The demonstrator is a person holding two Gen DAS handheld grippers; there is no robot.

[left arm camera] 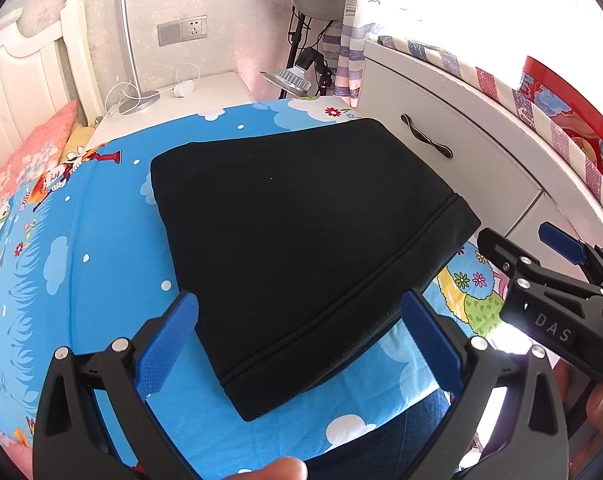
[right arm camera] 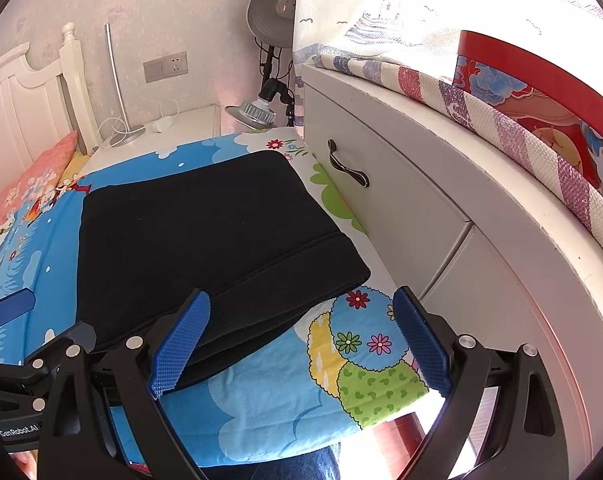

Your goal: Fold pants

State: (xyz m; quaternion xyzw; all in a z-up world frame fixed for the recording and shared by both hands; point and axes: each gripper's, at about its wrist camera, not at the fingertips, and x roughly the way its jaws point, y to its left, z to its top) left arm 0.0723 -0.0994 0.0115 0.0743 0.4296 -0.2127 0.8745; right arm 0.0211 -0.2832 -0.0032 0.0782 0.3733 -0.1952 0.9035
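Observation:
Black pants (left arm camera: pixel 301 240) lie folded into a compact rectangle on the blue cartoon bedsheet (left arm camera: pixel 101 260), with a seamed band along their near-right edge. My left gripper (left arm camera: pixel 300 296) hovers over the near edge, its blue pads (left arm camera: pixel 169 344) spread wide and nothing pressed between them. My right gripper (left arm camera: pixel 517 240) stands to the right of the pants, also open. In the right wrist view the pants (right arm camera: pixel 205 232) sit left of centre. There the right gripper (right arm camera: pixel 301 294) is open over the near right corner of the pants and the patterned sheet (right arm camera: pixel 365 360). The left gripper (right arm camera: pixel 41 324) shows at the left edge.
A white drawer cabinet (left arm camera: pixel 441 100) with a dark handle (right arm camera: pixel 347 164) runs along the bed's right side, with striped cloth and a red box (right arm camera: pixel 541 92) on top. A nightstand (left arm camera: pixel 205 88), a pink pillow (left arm camera: pixel 25 160) and a headboard lie behind. A person's denim leg (right arm camera: pixel 285 464) is below.

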